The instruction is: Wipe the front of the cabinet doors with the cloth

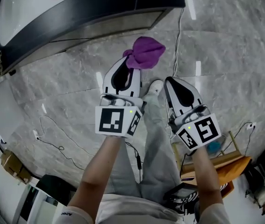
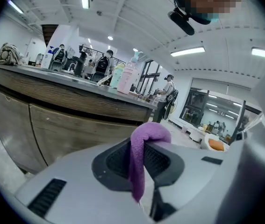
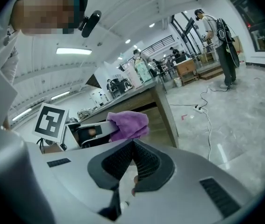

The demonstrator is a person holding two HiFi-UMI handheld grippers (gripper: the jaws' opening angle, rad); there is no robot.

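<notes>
The cloth (image 1: 146, 51) sits between the jaws of the left gripper (image 1: 128, 62), bunching out ahead of their tips, above the floor (image 1: 225, 41). The right gripper (image 1: 168, 81) hangs just beside it on the right — a shoe (image 1: 154, 86) shows between them, lower down. Ahead and to the left stands the cabinet (image 2: 53, 129), with bottles (image 2: 125, 77) on its countertop (image 2: 39, 73).

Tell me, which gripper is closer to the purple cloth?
Left. The left gripper is clamped on the cloth itself. The right gripper sits beside it to the right, jaws together on nothing, clear of the cloth.
</notes>
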